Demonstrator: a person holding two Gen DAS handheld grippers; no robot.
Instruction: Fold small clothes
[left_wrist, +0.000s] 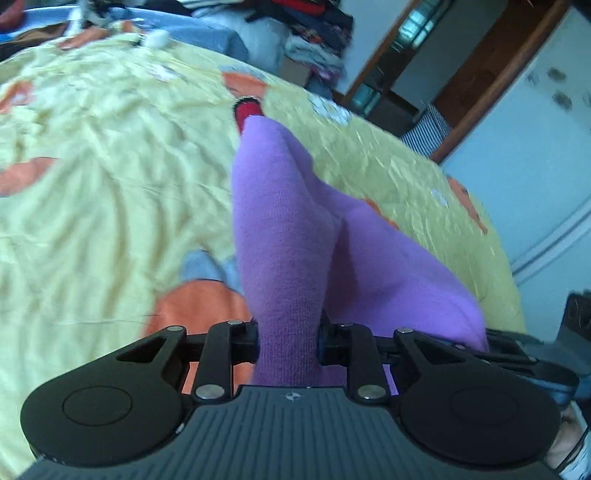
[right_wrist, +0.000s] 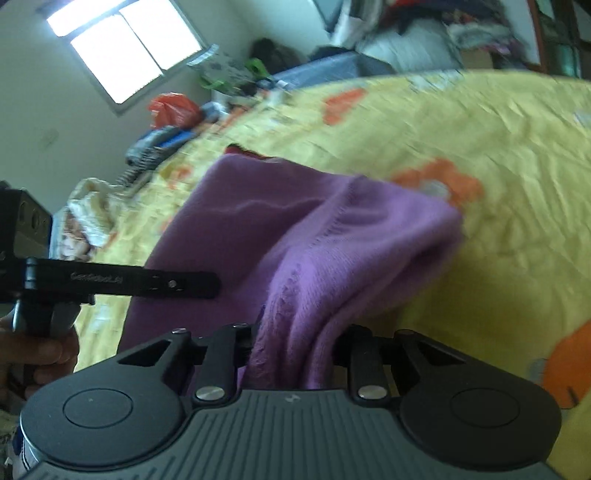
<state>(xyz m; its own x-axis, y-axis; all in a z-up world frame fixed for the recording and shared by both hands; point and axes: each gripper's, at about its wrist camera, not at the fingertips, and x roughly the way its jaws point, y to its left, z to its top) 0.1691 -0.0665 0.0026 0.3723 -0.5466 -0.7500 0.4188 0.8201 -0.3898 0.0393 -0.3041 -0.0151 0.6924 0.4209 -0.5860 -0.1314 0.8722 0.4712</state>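
Left gripper (left_wrist: 288, 345): matte black body with a ribbed dark-grey top plate bearing a small pale emblem at its 12 o'clock edge; two round black discs with shallow circular recesses at 9 and 3 o'clock; black linkage bars pinned with silver round-head screws. Right gripper (right_wrist: 295, 350): identical build, same ribbed plate, discs, silver pins. In the right wrist view, at 9 o'clock, the left unit's flat black finger (right_wrist: 147, 282) shows faint embossed lettering and one small silver screw.
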